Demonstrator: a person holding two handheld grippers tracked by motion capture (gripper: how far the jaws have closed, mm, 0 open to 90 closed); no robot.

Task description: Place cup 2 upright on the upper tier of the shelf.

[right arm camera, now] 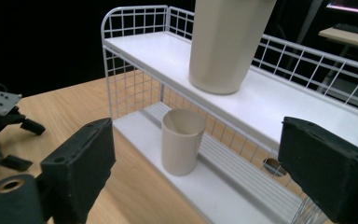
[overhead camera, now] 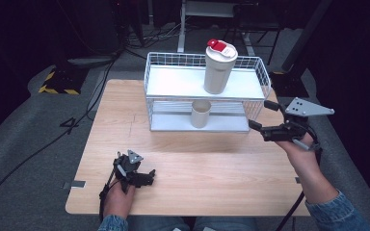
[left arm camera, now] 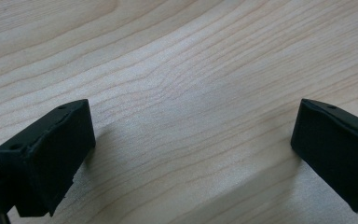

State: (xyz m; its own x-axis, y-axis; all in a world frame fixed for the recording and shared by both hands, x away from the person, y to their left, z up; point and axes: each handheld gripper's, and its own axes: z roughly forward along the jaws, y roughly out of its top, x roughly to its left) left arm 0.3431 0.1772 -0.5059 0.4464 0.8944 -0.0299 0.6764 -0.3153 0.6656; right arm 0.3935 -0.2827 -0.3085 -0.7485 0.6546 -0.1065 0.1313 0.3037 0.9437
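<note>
Beige and open-topped, the small cup [right arm camera: 182, 141] stands on the lower shelf of the white wire rack [right arm camera: 135, 88], ahead of the right hand-held gripper [right arm camera: 196, 163], whose 2 jaws gape wide with nothing between them. Above it, the tall lidded tumbler [overhead camera: 219, 67] stands on the upper shelf. Well apart, the left hand-held gripper [left arm camera: 191, 140] rests open over bare tabletop [left arm camera: 177, 70].

One wire rack [overhead camera: 257, 72], one tumbler [overhead camera: 218, 67], one cup [overhead camera: 201, 113], two grippers.
</note>
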